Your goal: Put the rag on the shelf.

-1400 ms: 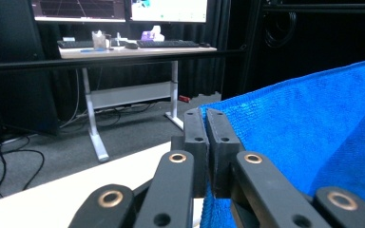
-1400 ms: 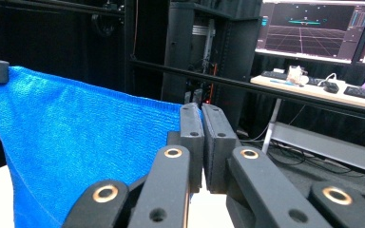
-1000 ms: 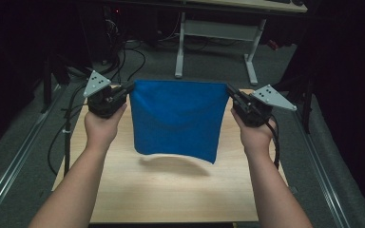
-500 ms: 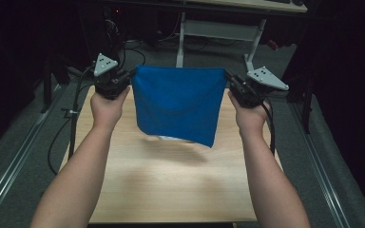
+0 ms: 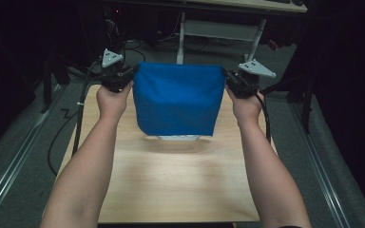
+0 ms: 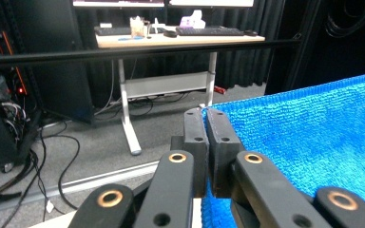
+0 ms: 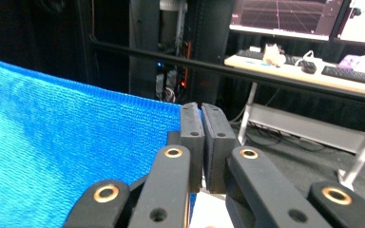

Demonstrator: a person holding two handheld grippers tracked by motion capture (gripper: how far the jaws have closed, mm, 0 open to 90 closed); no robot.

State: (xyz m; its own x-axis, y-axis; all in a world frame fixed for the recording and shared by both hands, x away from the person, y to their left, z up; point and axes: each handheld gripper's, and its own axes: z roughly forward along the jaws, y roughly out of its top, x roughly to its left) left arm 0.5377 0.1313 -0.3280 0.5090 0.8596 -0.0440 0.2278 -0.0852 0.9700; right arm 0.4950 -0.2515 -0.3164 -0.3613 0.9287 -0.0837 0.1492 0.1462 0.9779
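Note:
A blue cloth [image 5: 177, 99] hangs stretched between my two grippers above the far half of the wooden table [image 5: 171, 185]. My left gripper [image 5: 123, 78] is shut on the cloth's top left corner, and my right gripper [image 5: 232, 80] is shut on its top right corner. In the left gripper view the cloth [image 6: 313, 137] spreads off to the right from the closed jaws of that gripper [image 6: 207, 114]. In the right gripper view the cloth [image 7: 57, 142] spreads to the left of the gripper [image 7: 200, 108]. Its lower edge hangs just above the tabletop. A pale thing [image 5: 178, 138] peeks out under that edge.
Beyond the table's far edge stands a desk on white legs [image 5: 218, 31] with keyboards and monitors [image 7: 285, 16]. Cables [image 5: 83, 114] trail off the table's left side to the grey floor. A black rail [image 6: 138, 53] crosses in front of the desk.
Both hands have moved away from the person toward the table's far edge, carrying the stretched cloth with them. The cloth's lower edge has swung farther out over the tabletop.

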